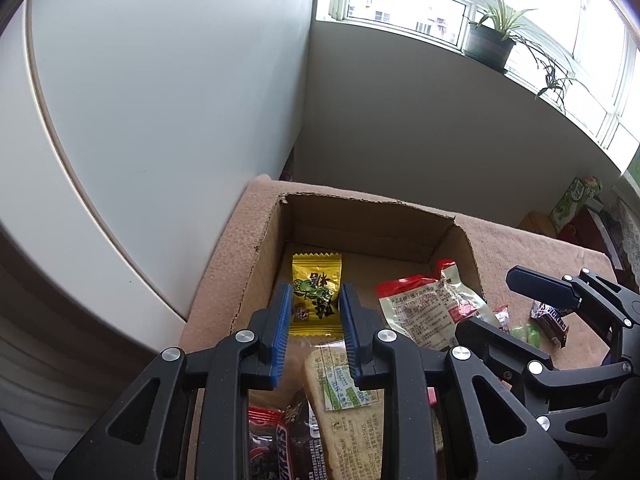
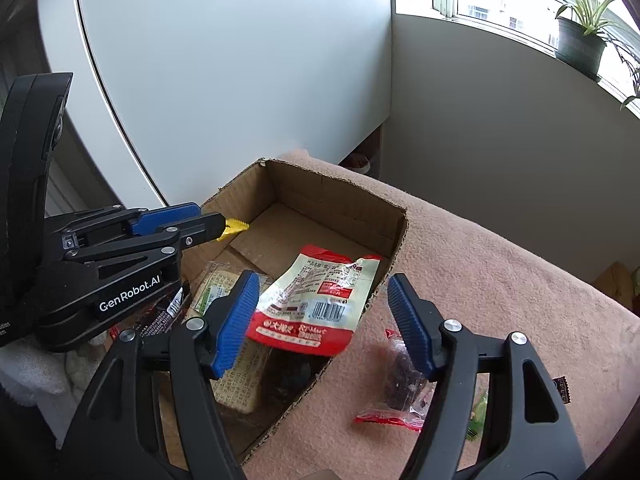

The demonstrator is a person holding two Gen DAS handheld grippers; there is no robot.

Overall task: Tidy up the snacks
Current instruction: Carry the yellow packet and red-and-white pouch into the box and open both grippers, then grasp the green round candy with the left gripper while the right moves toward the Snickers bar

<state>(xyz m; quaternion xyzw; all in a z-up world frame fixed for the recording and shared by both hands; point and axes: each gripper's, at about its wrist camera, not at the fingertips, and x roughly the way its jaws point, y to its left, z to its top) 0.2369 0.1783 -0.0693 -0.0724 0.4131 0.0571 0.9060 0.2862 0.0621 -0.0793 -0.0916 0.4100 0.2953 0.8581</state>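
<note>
An open cardboard box (image 1: 362, 216) (image 2: 340, 196) stands on a pink blanket. My left gripper (image 1: 314, 316) is shut on a yellow candy packet (image 1: 316, 296) and holds it above the box's left side; the packet's end (image 2: 234, 227) pokes out past the left gripper's fingertips (image 2: 208, 226) in the right wrist view. A red-and-white pouch (image 1: 432, 308) (image 2: 320, 300) leans over the box's right wall. A beige cracker pack (image 1: 344, 408) (image 2: 236, 376) and a Snickers bar (image 1: 280, 444) lie inside. My right gripper (image 2: 324, 320) (image 1: 532, 300) is open and empty above that wall.
On the pink blanket (image 2: 500, 264) right of the box lie a red-edged clear packet (image 2: 400, 388), a green candy (image 1: 528, 334) and a second Snickers bar (image 1: 554, 320). A white wall stands behind and to the left. A potted plant (image 1: 492, 40) sits on the windowsill.
</note>
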